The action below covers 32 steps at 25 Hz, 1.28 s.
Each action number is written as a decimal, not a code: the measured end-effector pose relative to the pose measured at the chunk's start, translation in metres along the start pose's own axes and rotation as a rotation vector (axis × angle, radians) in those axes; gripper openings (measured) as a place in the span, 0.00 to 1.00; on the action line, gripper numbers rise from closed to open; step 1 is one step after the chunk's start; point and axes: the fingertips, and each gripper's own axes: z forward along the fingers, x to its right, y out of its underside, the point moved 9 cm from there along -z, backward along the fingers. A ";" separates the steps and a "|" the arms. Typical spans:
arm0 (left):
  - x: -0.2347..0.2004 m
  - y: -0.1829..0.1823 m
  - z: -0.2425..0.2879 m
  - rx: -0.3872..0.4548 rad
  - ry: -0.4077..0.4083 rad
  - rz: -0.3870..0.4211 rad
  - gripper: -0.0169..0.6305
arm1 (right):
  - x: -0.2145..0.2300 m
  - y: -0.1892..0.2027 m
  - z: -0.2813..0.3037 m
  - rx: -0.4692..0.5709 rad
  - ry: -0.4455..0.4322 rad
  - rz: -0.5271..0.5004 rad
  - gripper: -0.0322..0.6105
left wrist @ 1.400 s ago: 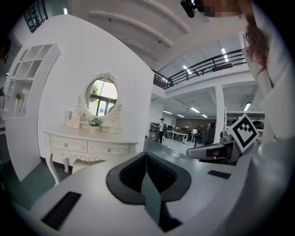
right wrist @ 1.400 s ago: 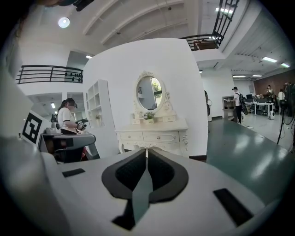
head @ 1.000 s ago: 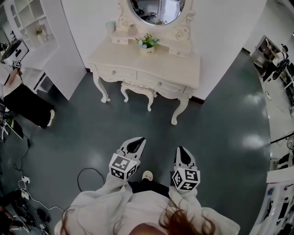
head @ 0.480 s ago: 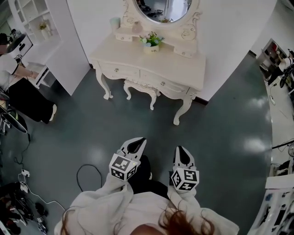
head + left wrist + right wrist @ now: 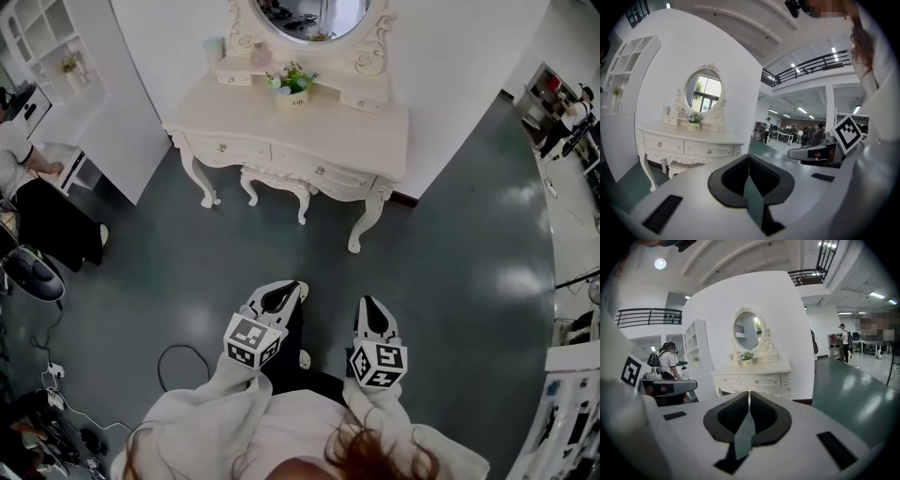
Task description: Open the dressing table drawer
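A cream dressing table [image 5: 281, 117] with an oval mirror stands against the white wall, some way ahead of me. Its two front drawers [image 5: 319, 170] with small knobs are closed. The table [image 5: 689, 136] shows at the left in the left gripper view and the table [image 5: 754, 373] at centre in the right gripper view. My left gripper [image 5: 289, 289] and right gripper [image 5: 368, 307] hang side by side low in the head view, far short of the table. Both are shut and hold nothing.
A matching stool [image 5: 277, 183] is tucked under the table. A small flower pot [image 5: 291, 84] stands on top. A white shelf unit [image 5: 56, 56] and a seated person [image 5: 37, 202] are at the left. A black cable [image 5: 178, 361] loops on the dark green floor.
The dressing table has shifted slightly in the head view as I walk toward it. Both grippers keep their place in that view and stay shut.
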 end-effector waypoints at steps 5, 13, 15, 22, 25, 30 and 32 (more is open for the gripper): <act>-0.016 -0.014 0.030 -0.003 0.029 0.008 0.05 | 0.010 -0.015 0.025 0.005 0.017 0.016 0.11; -0.060 -0.048 0.077 -0.006 0.042 0.027 0.05 | 0.016 -0.052 0.085 0.014 0.015 0.028 0.11; -0.073 -0.056 0.087 -0.009 0.043 0.028 0.05 | 0.017 -0.061 0.099 0.013 0.016 0.030 0.11; -0.114 -0.080 0.123 -0.010 0.052 0.035 0.05 | 0.019 -0.087 0.148 0.019 0.028 0.036 0.11; -0.133 -0.087 0.137 -0.009 0.052 0.035 0.05 | 0.018 -0.095 0.167 0.016 0.034 0.037 0.11; -0.159 -0.096 0.161 -0.001 0.061 0.036 0.05 | 0.022 -0.107 0.197 0.021 0.049 0.042 0.11; -0.168 -0.099 0.170 0.000 0.065 0.036 0.05 | 0.024 -0.112 0.208 0.022 0.054 0.041 0.11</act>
